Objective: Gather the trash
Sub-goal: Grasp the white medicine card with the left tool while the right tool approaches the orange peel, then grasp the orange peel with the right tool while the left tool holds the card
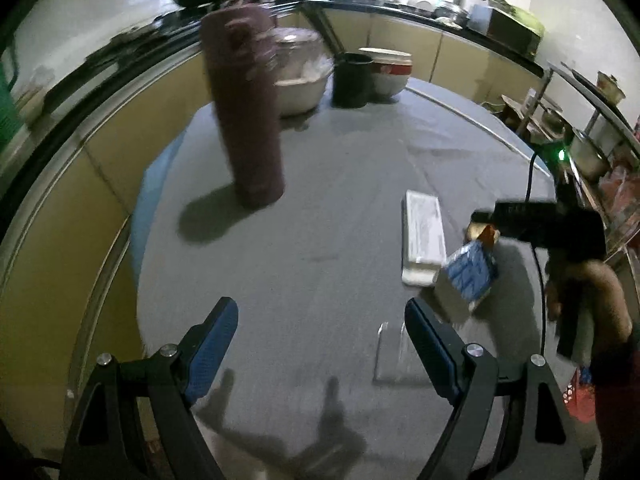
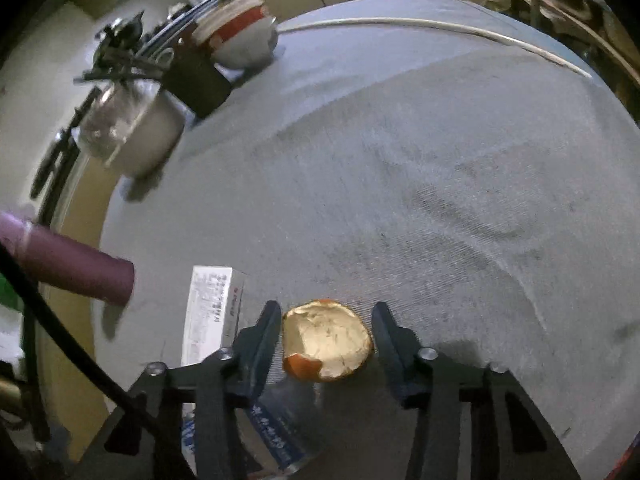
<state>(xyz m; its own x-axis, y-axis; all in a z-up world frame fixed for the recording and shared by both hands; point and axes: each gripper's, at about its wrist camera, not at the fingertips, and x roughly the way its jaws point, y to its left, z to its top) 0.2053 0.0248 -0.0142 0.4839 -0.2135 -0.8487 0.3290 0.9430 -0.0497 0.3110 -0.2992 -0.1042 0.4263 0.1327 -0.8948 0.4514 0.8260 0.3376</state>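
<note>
An orange peel (image 2: pixel 327 340) lies between the fingers of my right gripper (image 2: pixel 326 322), which closes around it; the left finger touches it, the right sits just beside it. In the left wrist view the right gripper (image 1: pixel 486 220) hovers over the peel (image 1: pixel 482 234) beside a blue-and-white packet (image 1: pixel 472 270) and a white box (image 1: pixel 424 236). The box (image 2: pixel 210 312) and packet (image 2: pixel 276 432) also show in the right wrist view. My left gripper (image 1: pixel 320 320) is open and empty above the grey tablecloth (image 1: pixel 320 208). A clear wrapper (image 1: pixel 394 354) lies by its right finger.
A tall purple flask (image 1: pixel 244 108) stands left of centre, also in the right wrist view (image 2: pixel 76 264). A black cup (image 1: pixel 352 80), a white pot (image 1: pixel 300 76) and stacked bowls (image 1: pixel 390 70) stand at the far edge. Kitchen counters and a shelf rack surround the table.
</note>
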